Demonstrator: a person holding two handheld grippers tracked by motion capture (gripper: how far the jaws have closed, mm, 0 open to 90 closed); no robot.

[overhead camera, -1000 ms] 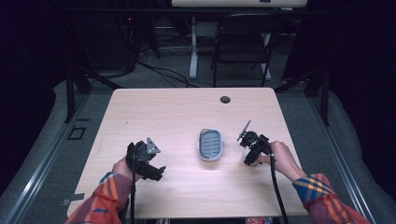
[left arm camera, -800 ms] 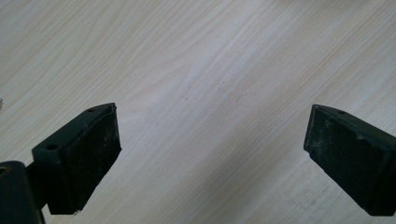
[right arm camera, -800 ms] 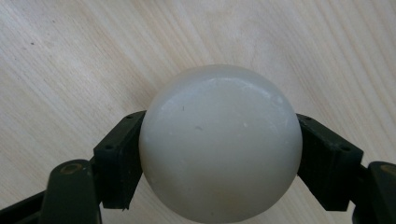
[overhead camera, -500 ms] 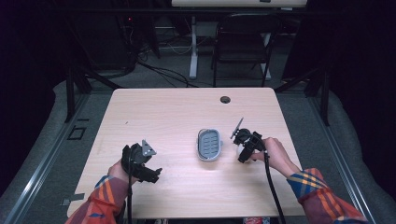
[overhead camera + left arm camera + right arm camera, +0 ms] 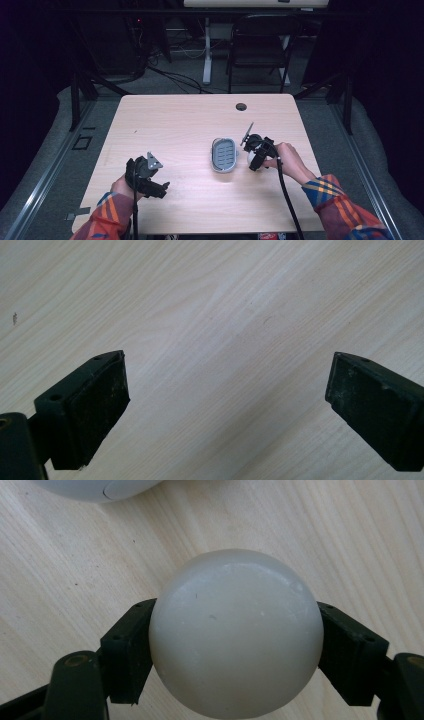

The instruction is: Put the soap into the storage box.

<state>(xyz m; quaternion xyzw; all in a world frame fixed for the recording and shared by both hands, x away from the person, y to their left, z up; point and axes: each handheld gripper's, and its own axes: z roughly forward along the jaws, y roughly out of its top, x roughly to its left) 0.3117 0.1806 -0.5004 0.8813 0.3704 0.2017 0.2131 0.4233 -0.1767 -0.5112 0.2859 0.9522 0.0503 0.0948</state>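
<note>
- The right gripper [image 5: 256, 152] pinches a round white soap bar [image 5: 235, 635], one black jaw pressed to each side of it, as the right gripper view shows plainly.
- Against the frames of a second ago, this hand has slid leftward across the table, from well clear of the grey soap dish [image 5: 224, 154] to just beside its right edge. The dish itself has not shifted.
- That reads as the carry phase nearly done: the bar is gripped and brought up to the dish, but not yet set in it. In the right gripper view, the pale rim of the dish [image 5: 95, 489] sits just ahead of the bar.
- Whether the bar hangs above the wood or brushes it is hard to tell from the high view; probably it hangs a little above.
- The left gripper [image 5: 150, 181] has its jaws spread wide with nothing between them, over bare table [image 5: 210, 315] near the front left, well apart from the dish. It has hardly moved.
- Other things: a small dark cable hole [image 5: 241, 106] near the table's far edge and a chair [image 5: 262, 45] beyond it.
- Nothing lies between bar and dish; only the dish's raised rim must be cleared.
</note>
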